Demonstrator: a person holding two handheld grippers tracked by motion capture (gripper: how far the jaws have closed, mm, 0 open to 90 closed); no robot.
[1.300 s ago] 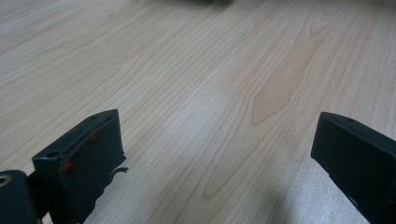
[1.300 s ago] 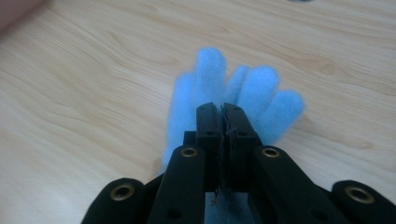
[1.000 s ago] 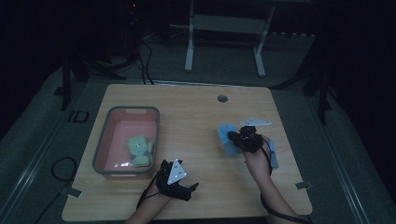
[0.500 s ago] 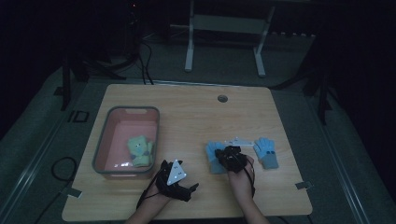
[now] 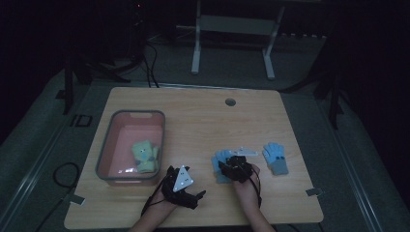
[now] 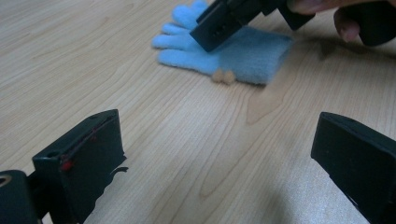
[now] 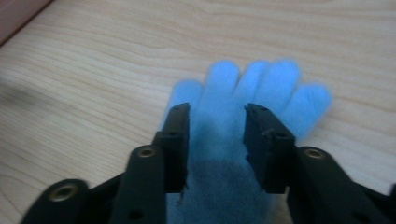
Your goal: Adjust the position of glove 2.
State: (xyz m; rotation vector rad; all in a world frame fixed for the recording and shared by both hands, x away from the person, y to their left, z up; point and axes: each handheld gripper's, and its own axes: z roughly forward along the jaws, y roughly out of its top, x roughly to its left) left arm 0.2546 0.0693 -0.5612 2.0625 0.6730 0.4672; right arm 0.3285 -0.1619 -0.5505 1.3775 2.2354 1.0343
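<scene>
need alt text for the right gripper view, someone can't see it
The right hand-held gripper is over a light blue glove lying flat on a pale wooden table, its two black jaws parted over the palm and just opening. The glove's fingers point away from the camera.

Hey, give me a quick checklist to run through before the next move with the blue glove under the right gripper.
1. Right gripper released: ok. Its jaws have just been opening, and the blue glove lies flat between them, unpinched.
2. Left gripper open, nothing between its jaws: ok.
3. Second blue glove lying apart from the first: ok.
4. Pink bin has room beside the yellow-green glove: ok.
5. Glove fully free of the pads: cannot tell.
</scene>
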